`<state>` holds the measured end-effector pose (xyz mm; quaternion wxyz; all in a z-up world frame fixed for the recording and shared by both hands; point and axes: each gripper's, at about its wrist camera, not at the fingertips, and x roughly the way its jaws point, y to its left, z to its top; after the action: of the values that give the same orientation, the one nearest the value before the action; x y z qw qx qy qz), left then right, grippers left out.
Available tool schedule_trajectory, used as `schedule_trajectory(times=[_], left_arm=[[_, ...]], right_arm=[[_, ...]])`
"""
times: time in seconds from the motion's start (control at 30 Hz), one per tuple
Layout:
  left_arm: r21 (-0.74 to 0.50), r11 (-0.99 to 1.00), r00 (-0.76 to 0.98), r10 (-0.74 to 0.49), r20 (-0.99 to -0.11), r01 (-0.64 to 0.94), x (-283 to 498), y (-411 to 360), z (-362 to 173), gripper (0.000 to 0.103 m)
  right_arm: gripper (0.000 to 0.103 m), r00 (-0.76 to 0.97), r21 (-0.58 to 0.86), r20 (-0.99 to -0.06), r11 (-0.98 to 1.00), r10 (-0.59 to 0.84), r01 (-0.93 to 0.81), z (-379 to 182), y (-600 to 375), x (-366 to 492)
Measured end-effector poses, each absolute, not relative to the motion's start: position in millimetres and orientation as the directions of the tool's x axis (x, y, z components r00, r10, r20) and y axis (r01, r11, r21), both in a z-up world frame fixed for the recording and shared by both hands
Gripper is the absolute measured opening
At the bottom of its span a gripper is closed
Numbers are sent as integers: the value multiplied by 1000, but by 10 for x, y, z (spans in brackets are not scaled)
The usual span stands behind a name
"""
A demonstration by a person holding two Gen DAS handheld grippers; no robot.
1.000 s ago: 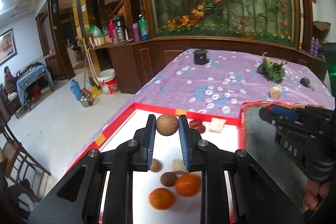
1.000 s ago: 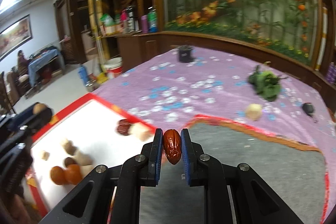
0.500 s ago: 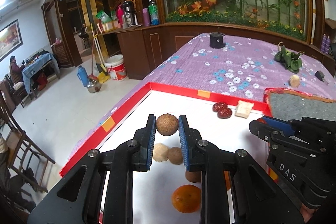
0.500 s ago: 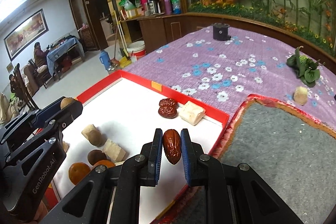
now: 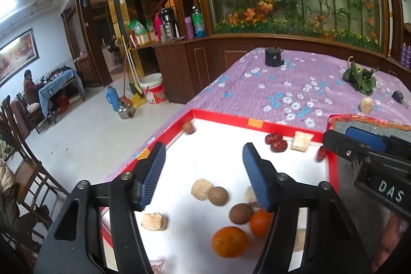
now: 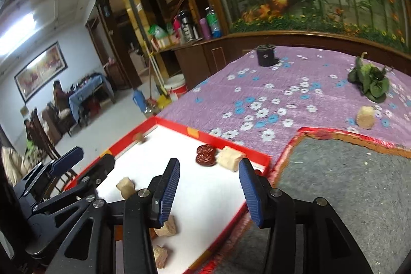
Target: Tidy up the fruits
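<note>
Your worktop (image 5: 295, 84) wears a purple floral cloth, and a white tray with a red rim (image 5: 226, 118) sits at its near left corner, just beside a grey mat (image 6: 346, 179) with an orange-red border at the near right. Your left gripper (image 5: 201, 171) hangs over the tray with its fingers spread wide and nothing between them; your right gripper (image 6: 208, 186) sits over the tray's right edge, fingers spread too, empty. Fruits in the tray: two oranges (image 5: 230, 242) touching each other by the near edge, a brown round fruit (image 5: 240, 213) touching the right-hand orange, another brown round fruit (image 5: 217, 195) touching a pale lump (image 5: 201, 193) mid-tray, a small brown ball (image 5: 188, 127), blurred, in the far left corner. Two red dates (image 5: 276, 141) touch each other by the far rim, a beige cube (image 5: 301, 141) just beside them, a third date (image 5: 321, 153) against the right rim. A pale chunk (image 5: 154, 221) lies near the left rim. On the cloth, well apart from the tray: green leafy vegetable (image 5: 359, 78) toward the far right corner, a beige block (image 5: 366, 104) near it, a black pot (image 5: 273, 57) by the far edge, a small dark object (image 5: 397, 96) at the right edge, too small to tell.
</note>
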<state>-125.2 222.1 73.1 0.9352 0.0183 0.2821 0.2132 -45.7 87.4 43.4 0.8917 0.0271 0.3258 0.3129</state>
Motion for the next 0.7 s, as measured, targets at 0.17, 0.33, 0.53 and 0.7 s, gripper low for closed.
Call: schedule_trajectory(times=[0.17,0.33,0.53,0.7], left_arm=[[162,913,772,403,-491,-374,-1357,2037,889,67],[188,906,783,422,-456,-379,-1491,1801,1032,79],[152,921,821,388,-419,-358,-1738,1619,1233,82],[154,916,824,400,-402,-369,-1941,1552,1356,82]], right_arm=[[46,620,278,-538,814,571,-510,528,600,-506],[46,658,284,-510,830,555,-480,652,261,-642],[47,706,234,-447,834,548,-499,881,-45,-1045],[50,722,207,-376,813,580,-545,1043,-168,-1392]])
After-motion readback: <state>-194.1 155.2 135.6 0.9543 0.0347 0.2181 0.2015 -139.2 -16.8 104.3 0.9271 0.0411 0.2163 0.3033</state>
